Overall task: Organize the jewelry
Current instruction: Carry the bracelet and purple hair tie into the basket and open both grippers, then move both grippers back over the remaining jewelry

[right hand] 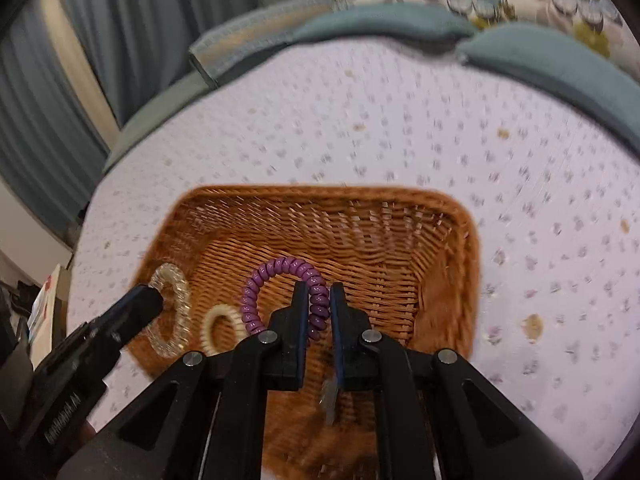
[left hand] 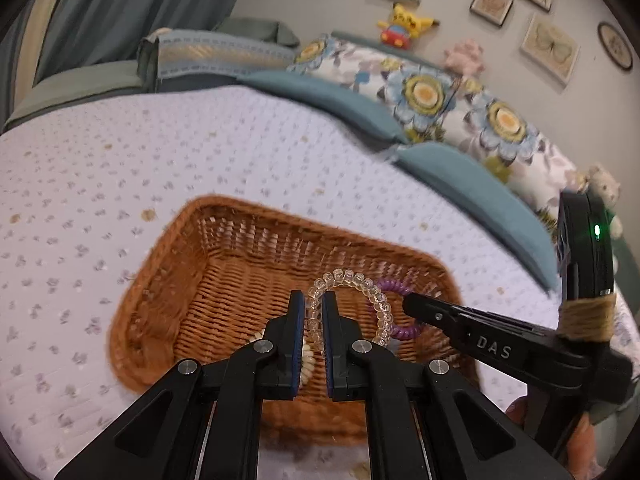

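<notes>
Clear coil band [left hand: 352, 300] clamped between left jaws, purple coil band [right hand: 280, 292] between right jaws, both over wicker basket [right hand: 440, 216].

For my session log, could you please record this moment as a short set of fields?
surface: bed with a dotted white cover
container: brown wicker basket
left gripper: shut on the clear coil band, over the basket
right gripper: shut on the purple coil band, over the basket
already in basket: cream coil band
</notes>
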The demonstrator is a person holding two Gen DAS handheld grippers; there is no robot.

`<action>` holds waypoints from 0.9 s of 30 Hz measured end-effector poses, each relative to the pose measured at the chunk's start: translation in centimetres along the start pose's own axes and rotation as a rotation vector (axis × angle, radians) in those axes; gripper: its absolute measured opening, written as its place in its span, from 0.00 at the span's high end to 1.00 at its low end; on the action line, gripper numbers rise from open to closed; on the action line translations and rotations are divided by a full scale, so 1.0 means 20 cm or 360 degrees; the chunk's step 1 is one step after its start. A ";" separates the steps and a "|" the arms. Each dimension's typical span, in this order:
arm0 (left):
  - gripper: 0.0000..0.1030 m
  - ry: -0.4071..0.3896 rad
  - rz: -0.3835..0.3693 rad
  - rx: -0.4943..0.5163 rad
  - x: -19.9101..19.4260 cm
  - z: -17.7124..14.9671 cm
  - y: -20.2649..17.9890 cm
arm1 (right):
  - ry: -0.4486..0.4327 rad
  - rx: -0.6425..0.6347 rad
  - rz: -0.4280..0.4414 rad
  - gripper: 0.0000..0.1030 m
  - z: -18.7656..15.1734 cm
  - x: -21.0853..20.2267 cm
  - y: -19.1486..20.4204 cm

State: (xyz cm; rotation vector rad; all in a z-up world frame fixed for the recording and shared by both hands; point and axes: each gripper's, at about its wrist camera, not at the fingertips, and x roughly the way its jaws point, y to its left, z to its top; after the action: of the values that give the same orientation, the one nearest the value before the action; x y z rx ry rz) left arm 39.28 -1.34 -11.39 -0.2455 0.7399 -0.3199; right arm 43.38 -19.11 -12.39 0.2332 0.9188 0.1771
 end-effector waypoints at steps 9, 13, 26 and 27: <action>0.92 0.0126 0.0072 0.0028 0.21 -0.06 -0.01 | 0.0124 -0.0061 -0.0085 0.88 -0.01 0.18 0.01; 0.91 0.0137 0.0101 0.0006 0.21 -0.06 0.00 | 0.0118 -0.0066 -0.0091 0.87 -0.01 0.17 0.00; 0.58 -0.0083 0.0016 -0.0018 -0.34 -0.04 0.00 | -0.0044 -0.0010 0.0104 0.69 -0.17 -0.33 -0.04; 0.58 -0.0110 0.0004 -0.0016 -0.41 -0.05 0.00 | -0.0063 -0.0006 0.0123 0.69 -0.20 -0.39 -0.05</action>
State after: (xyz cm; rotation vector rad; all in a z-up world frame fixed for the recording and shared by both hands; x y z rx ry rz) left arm 32.84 1.53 -6.98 -0.2637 0.6740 -0.3038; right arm 35.61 -21.50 -9.03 0.2680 0.8705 0.2450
